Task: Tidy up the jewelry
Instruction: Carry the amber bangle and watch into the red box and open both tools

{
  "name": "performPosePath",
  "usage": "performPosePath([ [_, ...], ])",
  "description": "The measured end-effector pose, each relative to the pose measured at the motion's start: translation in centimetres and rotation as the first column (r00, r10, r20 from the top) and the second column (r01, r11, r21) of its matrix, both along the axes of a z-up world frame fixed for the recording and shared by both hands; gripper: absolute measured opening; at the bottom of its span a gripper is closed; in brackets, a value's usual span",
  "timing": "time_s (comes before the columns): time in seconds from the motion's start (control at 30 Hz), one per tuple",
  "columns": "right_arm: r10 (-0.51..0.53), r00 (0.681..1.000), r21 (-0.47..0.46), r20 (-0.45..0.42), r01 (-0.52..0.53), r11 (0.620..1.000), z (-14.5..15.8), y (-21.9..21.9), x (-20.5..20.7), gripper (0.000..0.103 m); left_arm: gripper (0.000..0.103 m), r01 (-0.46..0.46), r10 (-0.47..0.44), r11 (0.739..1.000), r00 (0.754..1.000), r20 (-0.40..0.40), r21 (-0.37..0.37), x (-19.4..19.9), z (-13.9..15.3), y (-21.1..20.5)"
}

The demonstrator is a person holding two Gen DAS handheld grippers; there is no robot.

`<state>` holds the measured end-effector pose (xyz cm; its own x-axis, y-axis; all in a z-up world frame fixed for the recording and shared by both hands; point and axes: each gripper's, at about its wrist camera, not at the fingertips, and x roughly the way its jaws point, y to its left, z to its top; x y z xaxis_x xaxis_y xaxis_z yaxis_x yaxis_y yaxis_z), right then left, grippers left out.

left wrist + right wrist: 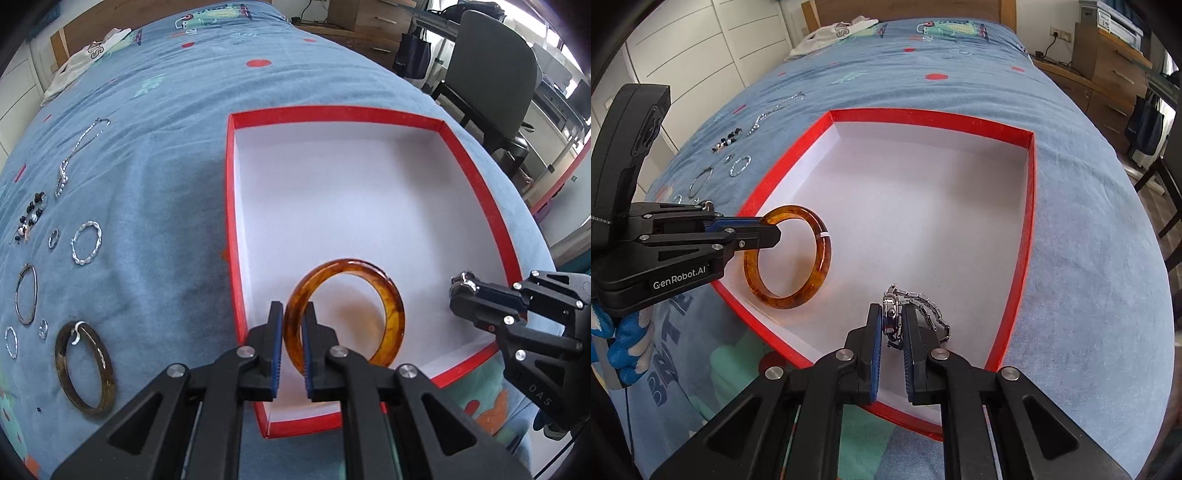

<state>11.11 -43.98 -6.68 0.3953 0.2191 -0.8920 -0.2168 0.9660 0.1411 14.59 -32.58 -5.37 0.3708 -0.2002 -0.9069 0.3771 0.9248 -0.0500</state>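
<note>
A red box [476,173] with a white inside lies on the blue bedspread; it also shows in the right wrist view [1032,206]. My left gripper [294,314] is shut on an amber bangle [391,306] and holds it upright over the box's near left corner; the bangle shows in the right wrist view [820,273]. My right gripper [892,314] is shut on a silver metal watch [923,299] just above the box floor near its front edge. The right gripper appears in the left wrist view [460,286].
Several pieces lie on the bedspread left of the box: a dark bangle [85,369], a twisted silver bracelet [85,242], a thin hoop [26,293], small rings, loose beads [33,216] and a silver chain [79,147]. A chair [491,74] stands beyond the bed.
</note>
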Motion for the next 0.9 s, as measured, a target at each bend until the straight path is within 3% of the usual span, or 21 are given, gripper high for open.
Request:
performPosePath([
  [0.47, 0.035, 0.999, -0.064, -0.014, -0.036, 0.997, -0.4, 0.4, -0.4, 0.011, 0.010, -0.021, 0.019, 0.999, 0.999, 0.028, 0.049, -0.5, -0.4, -0.6],
  [0.57, 0.039, 0.999, -0.058, -0.012, -0.040, 0.998, -0.4, 0.5, -0.3, 0.014, 0.011, -0.035, 0.034, 0.999, 0.999, 0.027, 0.030, -0.5, -0.3, -0.4],
  [0.73, 0.031, 1.000, -0.046, 0.006, -0.030, 0.998, 0.3, 0.1, -0.8, 0.033, 0.020, -0.026, 0.026, 1.000, 0.999, 0.027, 0.010, -0.9, 0.1, -0.6],
  [0.9, 0.001, 1.000, -0.037, 0.030, 0.000, 0.999, 1.0, -0.1, -1.2, 0.040, 0.025, -0.023, 0.023, 1.000, 0.999, 0.028, -0.002, -1.4, 0.4, -0.6],
])
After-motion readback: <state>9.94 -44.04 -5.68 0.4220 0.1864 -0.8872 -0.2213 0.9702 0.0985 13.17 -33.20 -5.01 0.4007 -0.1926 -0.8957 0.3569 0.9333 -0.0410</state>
